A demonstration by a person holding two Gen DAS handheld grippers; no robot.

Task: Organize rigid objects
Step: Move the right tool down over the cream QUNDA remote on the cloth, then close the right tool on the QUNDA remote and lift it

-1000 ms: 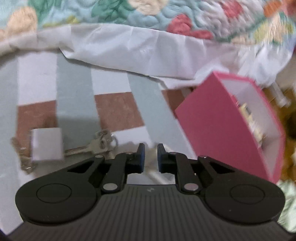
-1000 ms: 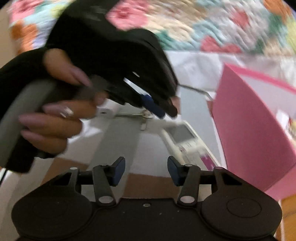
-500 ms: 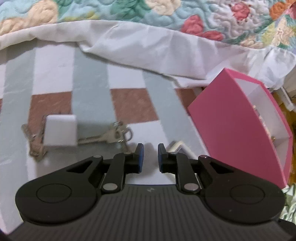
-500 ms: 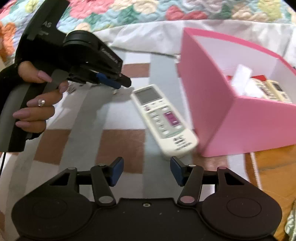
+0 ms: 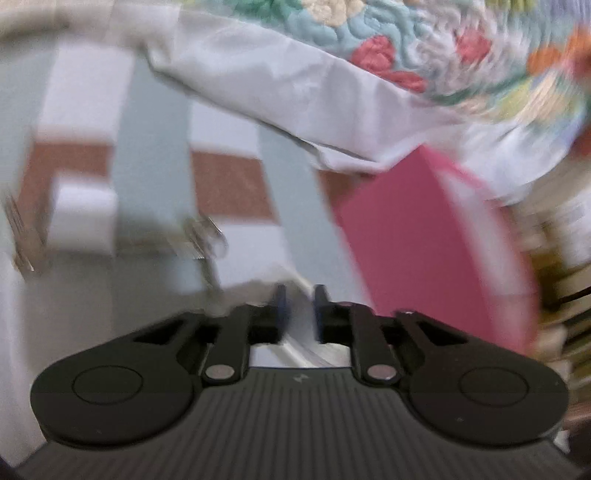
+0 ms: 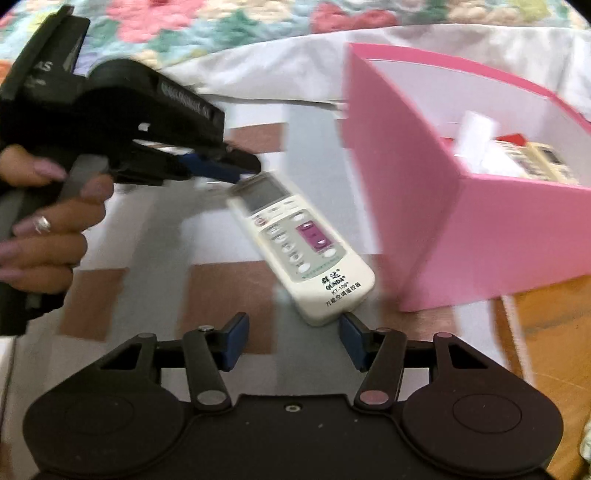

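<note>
We hold two black grippers over a checked cloth [image 6: 229,295] of white, grey-green and brown squares. A white sheet [image 5: 266,96] and a flowered quilt [image 6: 207,26] lie bunched along its far edge.

In the right wrist view, a cream remote control [image 6: 299,251] lies flat on the cloth, set slantwise, its screen end farther from us and its printed end nearer. An open pink box [image 6: 436,229] stands just beside it on the right, holding several items, among them what looks like another remote; the rest are too blurred to name.

Our right gripper [image 6: 293,341] hangs just short of the remote's near end. Its jaws are closing with nothing between them, a gap still showing, and the right blue pad lies close to the remote's corner.

Our left gripper [image 6: 240,168], held in a hand [image 6: 48,236] with a ring, points at the remote's far end. From its own blurred view, the left gripper [image 5: 298,312] has its jaws drawn nearly together, with only a narrow slot between the pads. We see nothing pinched there, and the remote's pale edge shows just beyond them.

Farther left on the cloth lie a small white block [image 5: 83,221] and a bunch of keys [image 5: 203,240].
</note>
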